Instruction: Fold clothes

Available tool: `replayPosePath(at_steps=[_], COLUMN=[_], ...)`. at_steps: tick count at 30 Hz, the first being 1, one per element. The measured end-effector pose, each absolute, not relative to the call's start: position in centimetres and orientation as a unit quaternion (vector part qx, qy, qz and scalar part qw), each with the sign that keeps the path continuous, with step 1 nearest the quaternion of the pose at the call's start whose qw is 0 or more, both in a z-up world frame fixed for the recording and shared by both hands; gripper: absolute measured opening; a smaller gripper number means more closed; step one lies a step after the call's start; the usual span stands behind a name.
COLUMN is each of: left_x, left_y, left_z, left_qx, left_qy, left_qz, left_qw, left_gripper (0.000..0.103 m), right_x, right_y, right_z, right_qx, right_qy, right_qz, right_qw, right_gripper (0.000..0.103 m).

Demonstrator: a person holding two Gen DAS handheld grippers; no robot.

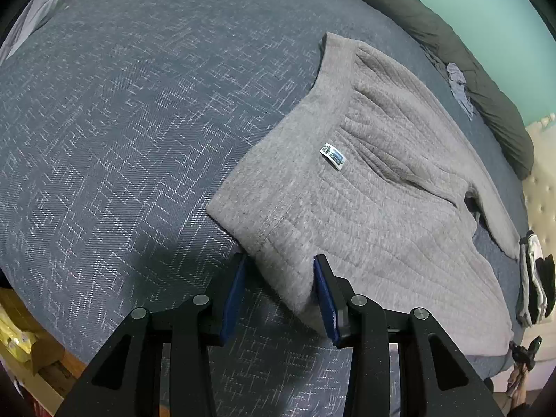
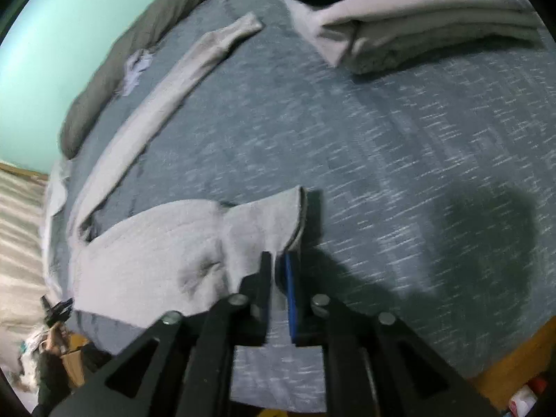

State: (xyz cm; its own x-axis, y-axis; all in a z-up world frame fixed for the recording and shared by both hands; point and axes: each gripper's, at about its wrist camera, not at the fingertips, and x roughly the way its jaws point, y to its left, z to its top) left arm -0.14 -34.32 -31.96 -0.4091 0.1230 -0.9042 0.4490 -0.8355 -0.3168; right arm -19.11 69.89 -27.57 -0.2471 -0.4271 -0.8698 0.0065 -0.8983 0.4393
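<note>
A grey quilted sweater [image 1: 375, 187] lies spread on the blue patterned bed cover [image 1: 132, 132], with a small white and blue label [image 1: 332, 155] on it. My left gripper [image 1: 279, 264] is open, its blue pads on either side of the sweater's near bottom corner. In the right wrist view the sweater [image 2: 146, 260] lies at the lower left with one long sleeve [image 2: 163, 100] stretched out across the cover. My right gripper [image 2: 277, 260] is shut on the sweater's cuff edge [image 2: 267, 222], which is lifted and folded over.
A stack of folded grey clothes [image 2: 427, 24] lies at the far right of the bed. A dark green duvet [image 1: 479, 80] runs along the mint wall, with a small pale blue cloth [image 1: 458, 87] by it. Folded dark and white items [image 1: 535, 278] sit by the bed edge. Boxes [image 1: 31, 351] stand beside the bed.
</note>
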Motion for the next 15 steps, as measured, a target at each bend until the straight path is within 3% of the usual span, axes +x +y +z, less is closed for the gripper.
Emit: replayPosePath(at_steps=[1,2,9,10,14,15], left_x=[-0.1,-0.1,-0.3,-0.4,-0.7,-0.7], left_y=[-34.3,-34.3,-34.1,-34.0,-34.0,-34.0], left_z=[-31.9,-31.9,-32.1,-32.1,-32.1,-32.1], left_qx=[0.535,0.535,0.538,0.539,0.539,0.539], left_qy=[0.267,0.266,0.264,0.263,0.261,0.261], left_qz=[-0.795,-0.795,-0.794,-0.794,-0.794,-0.794], left_qw=[0.103,0.103,0.104,0.104,0.103,0.103], left_gripper=[0.042,0.042,0.042,0.042,0.042,0.042], right_x=[-19.3,-19.3,-19.2,-19.2,-19.1,-19.1], right_y=[70.1,70.2,68.9,68.6,67.8,67.5], right_z=[-27.7,-27.9,-28.6,-28.7,-28.6,-28.6], right_qx=[0.598,0.600,0.608,0.609,0.613,0.614], right_qy=[-0.179,-0.186,-0.141,-0.133,-0.102,-0.097], right_qz=[-0.770,-0.767,-0.773,-0.775,-0.777,-0.776], right_qw=[0.133,0.130,0.112,0.109,0.101,0.102], right_gripper=[0.044,0.048,0.050,0.048,0.013,0.011])
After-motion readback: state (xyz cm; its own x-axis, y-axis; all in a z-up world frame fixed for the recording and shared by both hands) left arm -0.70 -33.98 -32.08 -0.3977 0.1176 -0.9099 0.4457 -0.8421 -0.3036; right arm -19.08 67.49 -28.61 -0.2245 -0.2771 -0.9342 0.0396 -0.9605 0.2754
